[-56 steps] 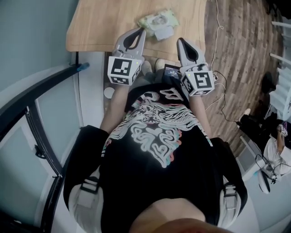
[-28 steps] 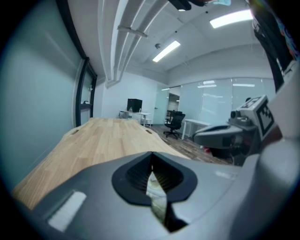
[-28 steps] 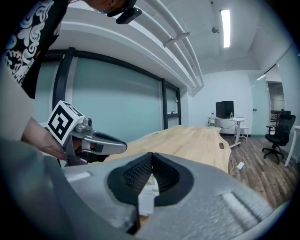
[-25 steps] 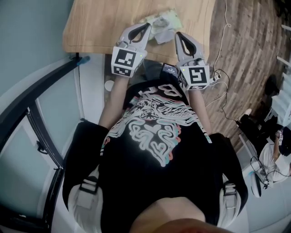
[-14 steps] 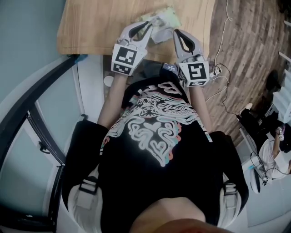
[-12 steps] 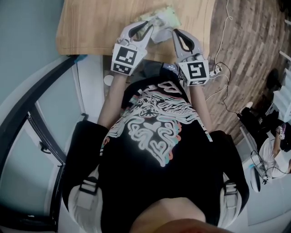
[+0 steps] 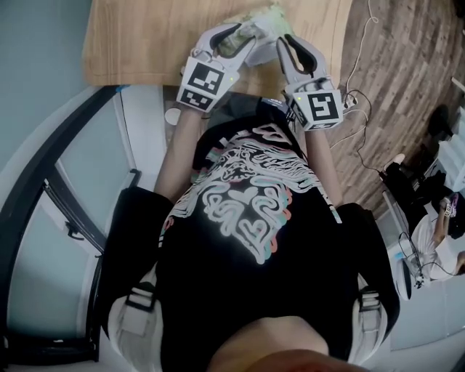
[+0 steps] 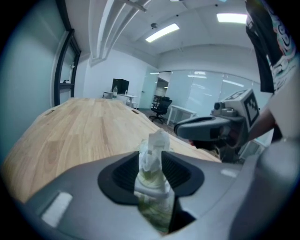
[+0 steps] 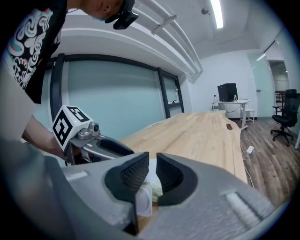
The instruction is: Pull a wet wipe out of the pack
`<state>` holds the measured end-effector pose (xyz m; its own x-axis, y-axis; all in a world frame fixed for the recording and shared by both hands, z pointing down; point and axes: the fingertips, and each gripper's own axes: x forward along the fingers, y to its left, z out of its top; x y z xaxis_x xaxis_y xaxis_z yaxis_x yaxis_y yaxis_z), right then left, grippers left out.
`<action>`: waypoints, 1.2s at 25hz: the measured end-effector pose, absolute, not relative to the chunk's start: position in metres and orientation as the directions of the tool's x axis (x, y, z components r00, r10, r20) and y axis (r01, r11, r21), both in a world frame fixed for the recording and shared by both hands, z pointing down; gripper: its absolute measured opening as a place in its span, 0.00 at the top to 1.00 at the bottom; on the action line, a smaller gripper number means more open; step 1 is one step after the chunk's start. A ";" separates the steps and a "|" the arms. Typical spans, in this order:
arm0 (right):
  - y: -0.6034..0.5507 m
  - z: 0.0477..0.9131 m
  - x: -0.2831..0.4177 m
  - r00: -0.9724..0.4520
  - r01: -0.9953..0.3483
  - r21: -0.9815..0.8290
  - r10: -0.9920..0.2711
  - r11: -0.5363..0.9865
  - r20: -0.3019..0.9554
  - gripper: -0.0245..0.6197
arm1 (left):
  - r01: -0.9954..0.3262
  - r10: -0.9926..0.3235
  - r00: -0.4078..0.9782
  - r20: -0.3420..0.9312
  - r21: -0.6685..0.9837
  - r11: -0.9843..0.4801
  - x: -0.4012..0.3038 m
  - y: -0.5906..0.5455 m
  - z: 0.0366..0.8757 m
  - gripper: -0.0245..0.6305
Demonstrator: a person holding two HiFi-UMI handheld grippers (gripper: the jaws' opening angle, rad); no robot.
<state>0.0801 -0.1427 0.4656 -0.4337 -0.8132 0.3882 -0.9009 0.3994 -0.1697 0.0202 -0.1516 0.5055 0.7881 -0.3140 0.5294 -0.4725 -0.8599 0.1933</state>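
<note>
Item: pack, green, lying at the near edge of the worktop, between your two grippers; its lid stands open as a pale flap

Item: wipe, white, drawn up into a twisted peak from the pack's opening, its lower end not yet free of the pack

Item: left gripper, reaching in from the pack's left. Its fingers are clenched on the wipe, which rises between the ribbed pads and pokes out above them. You hold it by the middle of the twist, likely so the sheet comes out whole instead of tearing at a corner

Item: right gripper, at the pack's right side, facing the left one. Its fingers are drawn nearly together, with only a slit between; the pack's pale green edge and the lid sit in the throat below the pads, so you appear to be pinching the pack there. Judged purpose: to anchor the pack on the worktop while you pull the wipe away

Status: extraction under way; wipe gripped, not yet clear
</note>
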 end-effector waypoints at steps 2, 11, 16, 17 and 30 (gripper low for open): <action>-0.148 0.470 0.084 -0.427 -0.904 -0.182 -0.812 0.387 0.397 0.89 | -0.452 -0.286 0.795 0.535 0.208 -0.867 0.024 -0.151 0.511 0.77; -0.166 0.482 0.079 -0.460 -0.888 -0.227 -0.803 0.401 0.378 0.89 | -0.383 -0.233 0.794 0.561 0.164 -0.909 0.029 -0.149 0.513 0.76; -0.171 0.486 0.068 -0.491 -0.871 -0.233 -0.782 0.433 0.383 0.89 | -0.379 -0.223 0.772 0.595 0.151 -0.913 0.029 -0.149 0.520 0.76; -0.172 0.486 0.066 -0.500 -0.866 -0.234 -0.777 0.443 0.381 0.89 | -0.377 -0.223 0.760 0.611 0.134 -0.916 0.030 -0.148 0.523 0.78; -0.168 0.499 0.036 -0.566 -0.814 -0.174 -0.688 0.555 0.454 0.90 | -0.410 -0.239 0.768 0.594 0.170 -0.896 0.030 -0.146 0.527 0.96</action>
<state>0.0363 -0.1677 0.4990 -0.5662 -0.6881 0.4537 -0.8136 0.5550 -0.1736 0.0296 -0.1464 0.5271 0.7683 -0.2389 0.5938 -0.4101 -0.8960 0.1702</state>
